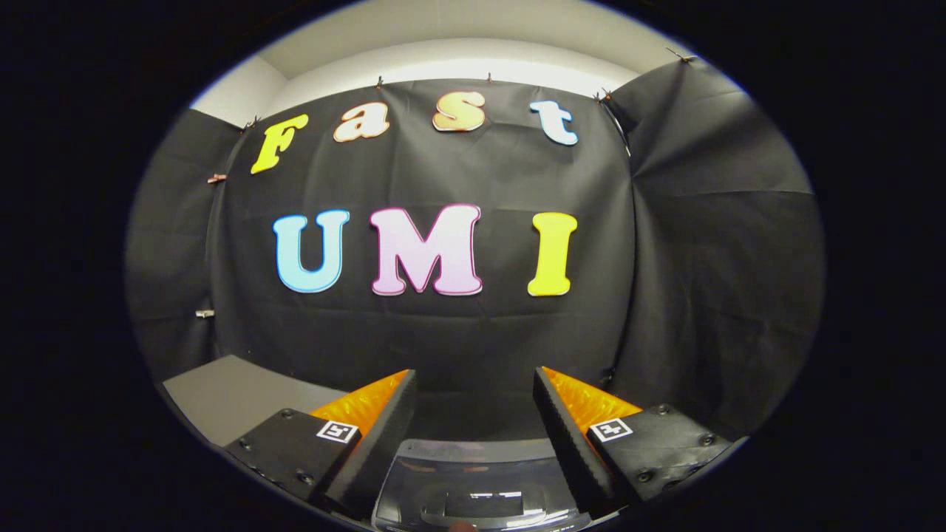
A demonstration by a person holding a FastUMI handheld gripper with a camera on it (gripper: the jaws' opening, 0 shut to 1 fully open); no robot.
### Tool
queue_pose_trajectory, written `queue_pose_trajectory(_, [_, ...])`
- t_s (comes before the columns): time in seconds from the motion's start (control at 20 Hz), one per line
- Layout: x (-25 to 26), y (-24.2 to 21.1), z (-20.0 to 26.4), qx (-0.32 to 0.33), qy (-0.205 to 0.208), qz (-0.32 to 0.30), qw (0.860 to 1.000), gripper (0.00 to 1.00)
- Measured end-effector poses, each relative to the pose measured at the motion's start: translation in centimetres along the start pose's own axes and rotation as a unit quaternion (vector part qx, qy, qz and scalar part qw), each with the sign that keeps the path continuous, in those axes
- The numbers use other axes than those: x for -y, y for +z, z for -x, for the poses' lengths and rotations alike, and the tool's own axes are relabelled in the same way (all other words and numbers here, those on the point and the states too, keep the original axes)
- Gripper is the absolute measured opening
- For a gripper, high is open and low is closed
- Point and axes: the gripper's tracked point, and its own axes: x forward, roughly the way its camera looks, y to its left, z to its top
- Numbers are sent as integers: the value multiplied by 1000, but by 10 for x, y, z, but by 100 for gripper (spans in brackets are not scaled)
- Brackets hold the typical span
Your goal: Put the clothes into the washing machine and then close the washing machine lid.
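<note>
Claw (473, 414) held high, fingers apart, empty. Washer lid (477, 480) lies below between fingers, seemingly shut. Clothes unseen. Fits either clothes already loaded or loading yet to come; cannot tell which.

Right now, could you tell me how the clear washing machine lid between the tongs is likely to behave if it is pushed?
The washing machine lid looks like stiff moulded plastic, so it should probably move as one piece rather than flex. Its glossy, reflective surface suggests the tongs, standing open with one finger on either side of it, could slip on it. It is see-through and looks thin, so it is likely light.
</note>
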Motion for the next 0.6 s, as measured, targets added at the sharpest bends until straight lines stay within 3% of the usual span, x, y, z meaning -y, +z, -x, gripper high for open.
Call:
queue_pose_trajectory(0.2, [-9,22,6,16,7,27,999,98])
queue_pose_trajectory(0.6, [-28,43,20,36,21,6,999,98])
